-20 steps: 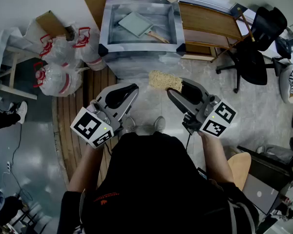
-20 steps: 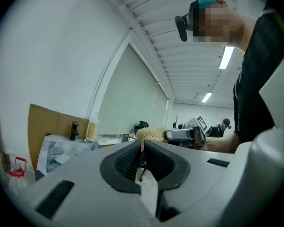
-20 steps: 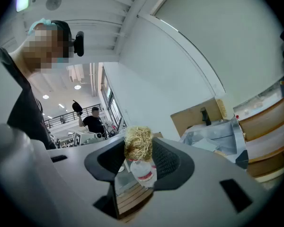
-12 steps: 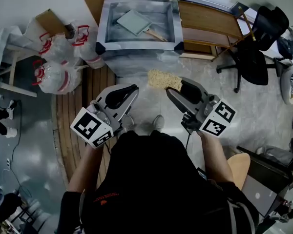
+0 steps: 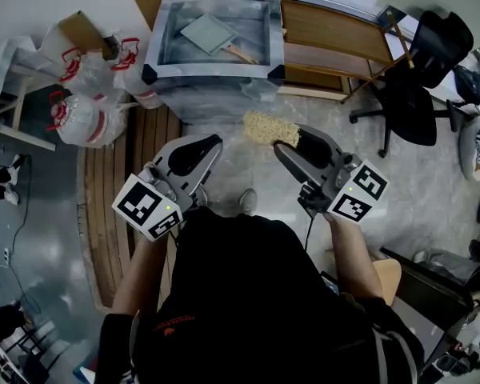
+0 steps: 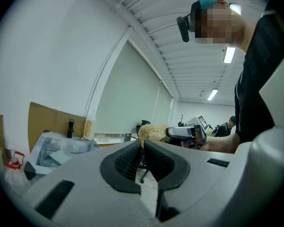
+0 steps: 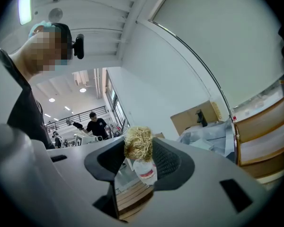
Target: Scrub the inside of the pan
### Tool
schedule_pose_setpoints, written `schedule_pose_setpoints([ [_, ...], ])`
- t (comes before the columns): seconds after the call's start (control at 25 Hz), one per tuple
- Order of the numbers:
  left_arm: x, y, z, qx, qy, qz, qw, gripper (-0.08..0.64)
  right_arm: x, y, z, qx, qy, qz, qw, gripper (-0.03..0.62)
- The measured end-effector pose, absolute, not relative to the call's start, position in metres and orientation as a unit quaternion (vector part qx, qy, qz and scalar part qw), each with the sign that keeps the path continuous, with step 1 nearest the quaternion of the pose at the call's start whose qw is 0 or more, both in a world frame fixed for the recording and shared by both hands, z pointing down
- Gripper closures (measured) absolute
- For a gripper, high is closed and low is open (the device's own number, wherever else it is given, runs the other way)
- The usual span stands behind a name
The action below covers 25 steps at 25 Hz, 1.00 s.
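A flat square grey pan [image 5: 210, 32] with a wooden handle [image 5: 244, 54] lies in a foil-lined basin [image 5: 216, 72] ahead of me. It also shows small in the left gripper view as the pan [image 6: 62, 156]. My right gripper [image 5: 286, 146] is shut on a tan fibrous scrubber [image 5: 265, 128], held in the air well short of the basin. In the right gripper view the scrubber [image 7: 138, 144] fills the jaw tips of the right gripper [image 7: 139, 151]. My left gripper [image 5: 212, 142] is held level beside it, its jaws together on nothing, as the left gripper [image 6: 142, 145] confirms.
A wooden slatted rack [image 5: 336, 34] stands right of the basin, and a black office chair [image 5: 416, 86] beyond it. Tied plastic bags [image 5: 88, 110] sit at the left by a strip of wooden decking [image 5: 136, 182]. A person [image 7: 97, 124] stands far behind.
The basin and bags have drifted left and up in the head view as I step. Both grippers hold the same pose, the scrubber still in the right one.
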<state>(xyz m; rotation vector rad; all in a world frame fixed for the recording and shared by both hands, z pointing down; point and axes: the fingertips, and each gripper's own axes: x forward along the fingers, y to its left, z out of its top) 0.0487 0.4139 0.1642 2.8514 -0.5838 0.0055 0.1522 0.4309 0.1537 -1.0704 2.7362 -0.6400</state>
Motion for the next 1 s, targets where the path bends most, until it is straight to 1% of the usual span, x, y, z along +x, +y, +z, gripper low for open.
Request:
schedule_pose_setpoints([
  [0.28, 0.058, 0.423, 0.163, 0.969, -0.220, 0.002, 0.113, 0.528, 0.169, 0.437, 0.155, -0.345, 0.912, -0.212, 0.066, 0.416],
  [0.56, 0.061, 0.398, 0.169, 0.966, -0.230, -0.007, 0.121, 0.528, 0.176, 0.413, 0.161, -0.342, 0.912, -0.221, 0.056, 0.416],
  [0.8, 0.061, 0.357, 0.181, 0.965, -0.230, -0.011, 0.129, 0.528, 0.181, 0.375, 0.173, -0.349, 0.907, -0.229, 0.049, 0.416],
  [1.0, 0.048, 0.299, 0.192, 0.964, -0.225, -0.010, 0.139, 0.528, 0.167, 0.316, 0.183, -0.355, 0.903, -0.237, 0.044, 0.416],
])
